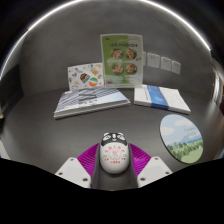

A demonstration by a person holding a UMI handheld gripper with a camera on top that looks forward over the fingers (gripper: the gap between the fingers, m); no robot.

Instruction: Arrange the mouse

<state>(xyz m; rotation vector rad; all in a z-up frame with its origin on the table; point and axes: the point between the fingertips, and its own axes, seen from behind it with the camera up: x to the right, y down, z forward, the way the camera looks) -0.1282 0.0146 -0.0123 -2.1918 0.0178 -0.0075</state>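
Observation:
A white computer mouse (113,152) with a black panda-like face at its far end and a red print on its back sits between my gripper's (113,160) two fingers. Both magenta pads (90,157) press against its sides, so the gripper is shut on the mouse. The mouse is held just above the dark grey table (60,135). A round mouse mat (182,135) with a light blue and green picture lies on the table to the right, beyond the fingers.
A striped booklet (92,100) and a blue-and-white book (160,96) lie further back on the table. Two illustrated cards (123,58) stand against the grey wall behind them. Wall sockets (164,63) sit to their right.

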